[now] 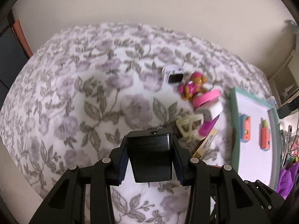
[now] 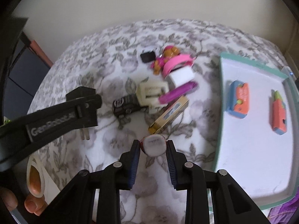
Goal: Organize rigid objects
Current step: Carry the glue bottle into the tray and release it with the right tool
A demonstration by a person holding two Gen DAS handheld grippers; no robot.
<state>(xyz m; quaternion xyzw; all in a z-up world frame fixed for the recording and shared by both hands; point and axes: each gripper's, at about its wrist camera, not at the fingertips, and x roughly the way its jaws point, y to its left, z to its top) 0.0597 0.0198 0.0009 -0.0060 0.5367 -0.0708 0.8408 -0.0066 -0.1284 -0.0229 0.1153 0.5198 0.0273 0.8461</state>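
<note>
My left gripper [image 1: 150,140] is shut on a black power adapter [image 1: 150,156], its two prongs pointing back toward the camera, held above the floral bedspread [image 1: 84,93]. The right wrist view shows the same left gripper [image 2: 87,100] from the side at the left. My right gripper [image 2: 153,143] is shut on a small round white piece with a red edge [image 2: 154,145]. A white tray with a teal rim [image 2: 222,97] lies to the right and holds two orange and blue toys [image 2: 239,99] [image 2: 278,115].
A pile lies mid-bed: a black toy car [image 2: 127,104], a cream clip [image 2: 151,95], a magenta pen [image 2: 177,92], a gold box [image 2: 169,114], a white cube [image 2: 182,75], a pink tape roll [image 2: 177,61] and a toy figure [image 2: 168,53]. A cream ring [image 2: 34,177] sits at the lower left by a hand.
</note>
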